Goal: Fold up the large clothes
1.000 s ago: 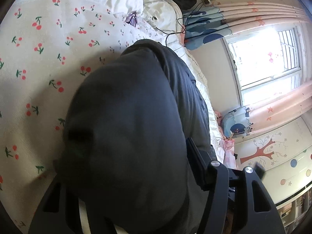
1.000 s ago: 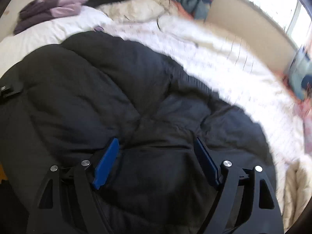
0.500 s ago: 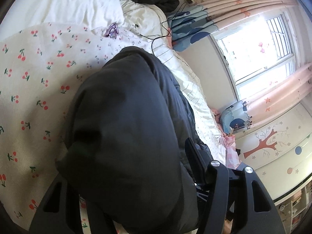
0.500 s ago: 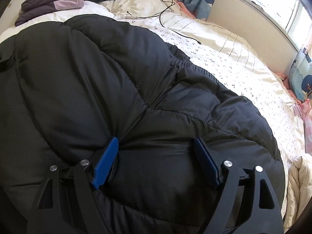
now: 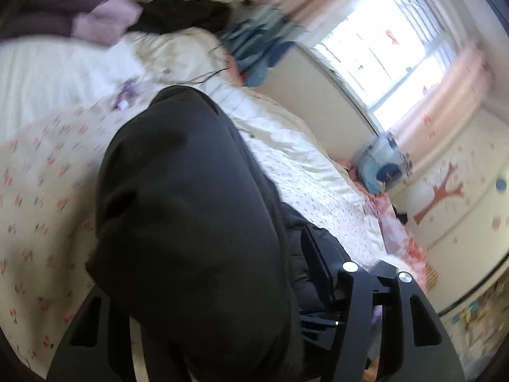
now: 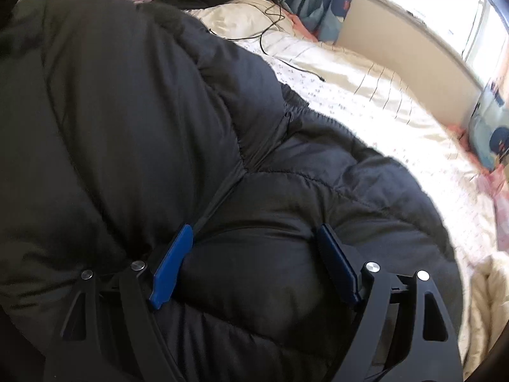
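A big black puffer jacket (image 6: 159, 121) lies bunched on the bed and fills most of the right wrist view. My right gripper (image 6: 254, 238) has its blue fingers (image 6: 173, 261) spread wide with a puffy fold of the jacket bulging between them. In the left wrist view a thick roll of the same jacket (image 5: 191, 207) hangs over my left gripper (image 5: 222, 254). It hides the left finger; only the right finger (image 5: 318, 264) shows, pressed against the fabric. The left view is blurred.
The bed has a cherry-print cover (image 5: 41, 191) and a white floral quilt (image 6: 381, 105). Purple and black clothes (image 5: 95, 22) lie near the headboard. A black cable (image 6: 280, 60) runs over the quilt. A window with pink curtains (image 5: 397, 57) is to the right.
Both grippers have lifted and swung with the jacket. The jacket's roll rides higher in the right wrist view, and the left view has tilted towards the headboard and window.
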Demonstrator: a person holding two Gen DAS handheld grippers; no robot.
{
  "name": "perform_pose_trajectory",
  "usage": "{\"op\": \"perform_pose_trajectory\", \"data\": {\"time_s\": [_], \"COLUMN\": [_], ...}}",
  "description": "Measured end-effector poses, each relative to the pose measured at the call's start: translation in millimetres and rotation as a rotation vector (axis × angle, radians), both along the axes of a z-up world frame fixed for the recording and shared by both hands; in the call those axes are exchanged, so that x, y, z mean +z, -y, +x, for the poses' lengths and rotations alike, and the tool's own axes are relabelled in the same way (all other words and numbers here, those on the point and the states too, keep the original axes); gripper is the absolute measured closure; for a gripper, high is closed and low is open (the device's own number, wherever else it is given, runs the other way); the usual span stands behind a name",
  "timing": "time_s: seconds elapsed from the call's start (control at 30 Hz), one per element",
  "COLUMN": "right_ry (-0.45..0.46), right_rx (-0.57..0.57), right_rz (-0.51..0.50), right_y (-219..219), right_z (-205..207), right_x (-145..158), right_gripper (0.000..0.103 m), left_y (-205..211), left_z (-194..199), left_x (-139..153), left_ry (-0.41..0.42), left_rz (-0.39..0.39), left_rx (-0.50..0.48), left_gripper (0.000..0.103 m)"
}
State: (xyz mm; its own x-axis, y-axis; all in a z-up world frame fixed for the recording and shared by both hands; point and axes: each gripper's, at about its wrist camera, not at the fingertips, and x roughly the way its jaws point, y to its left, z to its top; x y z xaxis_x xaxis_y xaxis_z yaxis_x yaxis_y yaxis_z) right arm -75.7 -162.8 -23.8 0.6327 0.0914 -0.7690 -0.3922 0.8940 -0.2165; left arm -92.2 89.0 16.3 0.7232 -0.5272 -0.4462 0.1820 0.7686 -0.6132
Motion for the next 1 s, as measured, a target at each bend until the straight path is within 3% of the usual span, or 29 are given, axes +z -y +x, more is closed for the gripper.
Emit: {"op": "perform_pose_trajectory", "data": {"time_s": [0.1, 0.27, 0.4, 0.5, 0.57, 0.63, 0.7, 0.73, 0.77, 0.83, 0.9, 1.0], "right_ry": [-0.051, -0.147, -0.184, -0.198, -0.206, -0.206, -0.182, -0.156, -0.1, -0.013, 0.009, -0.054], "right_rx": [-0.002, -0.028, -0.117, -0.191, -0.212, -0.214, -0.262, -0.297, -0.351, -0.37, -0.315, -0.164], "right_rz": [0.172, 0.729, 1.147, 1.314, 1.348, 1.37, 1.315, 1.254, 1.13, 1.024, 0.976, 0.701], "right_y": [27.5, 125.6, 234.6, 301.7, 327.2, 348.7, 364.1, 368.5, 371.8, 368.8, 351.7, 287.8], "right_z": [4.7, -0.3, -9.0, -12.2, -14.6, -14.7, -14.6, -19.2, -22.9, -26.8, -17.1, 18.8], "right_x": [7.2, 31.6, 30.3, 24.7, 26.3, 33.0, 43.1, 52.1, 68.2, 94.1, 115.9, 141.4], "right_gripper": [0.026, 0.023, 0.017, 0.013, 0.012, 0.012, 0.009, 0.009, 0.009, 0.008, 0.007, 0.007], "left_y": [39.8, 129.2, 221.0, 280.3, 317.2, 355.8, 378.7, 388.5, 398.4, 405.5, 407.3, 406.3], "left_z": [-2.1, -9.4, -18.8, -27.9, -35.4, -45.3, -54.4, -58.4, -65.1, -73.8, -83.4, -96.1], "left_x": [28.6, 60.3, 57.0, 42.3, 28.6, 7.3, -6.7, -13.7, -20.7, -27.1, -31.2, -30.8], "left_ry": [0.082, 0.184, 0.213, 0.213, 0.205, 0.205, 0.212, 0.219, 0.238, 0.259, 0.279, 0.294], "left_rz": [0.085, 0.259, 0.424, 0.508, 0.563, 0.666, 0.74, 0.783, 0.841, 0.896, 0.938, 0.972], "left_rx": [-0.073, -0.255, -0.44, -0.565, -0.648, -0.718, -0.759, -0.781, -0.791, -0.803, -0.825, -0.859], "left_gripper": [0.046, 0.046, 0.046, 0.046, 0.046, 0.046, 0.046, 0.046, 0.044, 0.041, 0.039, 0.037]}}
